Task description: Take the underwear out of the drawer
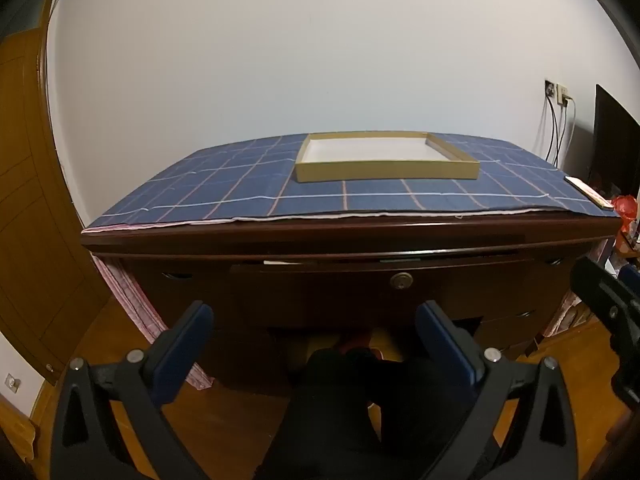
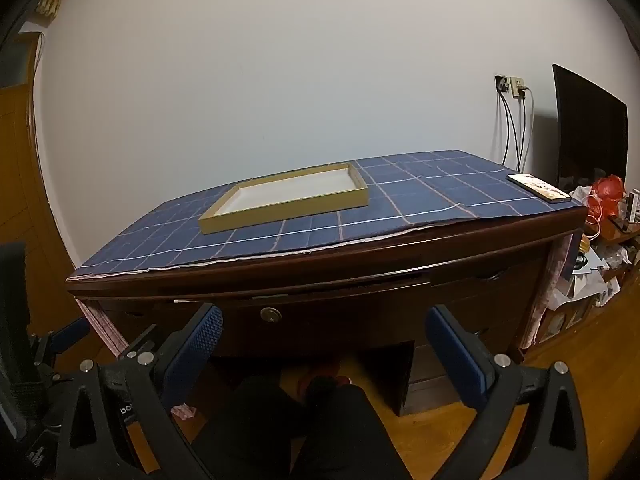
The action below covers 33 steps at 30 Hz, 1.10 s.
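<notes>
Dark wood drawer with round lock, nearly closed, tongs spread empty

Each tool, the left tool and the right tool, has two blue, finely textured pads on black plastic arms with triangular cut-outs and round silver screws. Small white lettering marks one arm in the right view. The person wears dark trousers.
</notes>
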### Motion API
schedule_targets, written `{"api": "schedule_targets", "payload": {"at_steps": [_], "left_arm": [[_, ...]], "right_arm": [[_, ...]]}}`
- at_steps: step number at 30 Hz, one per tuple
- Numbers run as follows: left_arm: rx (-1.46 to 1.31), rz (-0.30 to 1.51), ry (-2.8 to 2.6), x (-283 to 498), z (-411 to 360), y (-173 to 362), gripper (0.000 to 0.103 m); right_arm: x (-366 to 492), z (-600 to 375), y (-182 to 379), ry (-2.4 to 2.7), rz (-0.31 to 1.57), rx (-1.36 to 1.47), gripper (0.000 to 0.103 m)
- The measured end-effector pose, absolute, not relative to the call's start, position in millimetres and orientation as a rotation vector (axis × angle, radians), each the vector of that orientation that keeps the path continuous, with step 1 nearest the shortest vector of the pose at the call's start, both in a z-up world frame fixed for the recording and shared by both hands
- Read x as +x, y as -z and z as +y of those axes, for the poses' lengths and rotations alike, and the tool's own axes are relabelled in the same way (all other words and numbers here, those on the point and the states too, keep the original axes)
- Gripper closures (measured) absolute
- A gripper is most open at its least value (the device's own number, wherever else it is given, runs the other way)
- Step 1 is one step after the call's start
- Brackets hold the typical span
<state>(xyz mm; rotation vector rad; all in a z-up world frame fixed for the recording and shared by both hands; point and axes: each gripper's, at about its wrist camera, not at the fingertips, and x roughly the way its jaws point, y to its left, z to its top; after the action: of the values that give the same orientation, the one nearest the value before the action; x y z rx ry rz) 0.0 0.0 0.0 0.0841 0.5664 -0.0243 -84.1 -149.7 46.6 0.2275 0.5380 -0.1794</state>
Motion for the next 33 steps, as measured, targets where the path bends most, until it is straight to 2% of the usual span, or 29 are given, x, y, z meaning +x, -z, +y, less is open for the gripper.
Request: {"api": "schedule_targets", "payload": {"at_steps": [33], "left_arm": [[0.059,0.584,0.04,-1.0,-1.4,2.4,0.0]], "right_arm": [[-81.0,-150.8,-45.4,0.181,0.553,0.227,0.0]]}}
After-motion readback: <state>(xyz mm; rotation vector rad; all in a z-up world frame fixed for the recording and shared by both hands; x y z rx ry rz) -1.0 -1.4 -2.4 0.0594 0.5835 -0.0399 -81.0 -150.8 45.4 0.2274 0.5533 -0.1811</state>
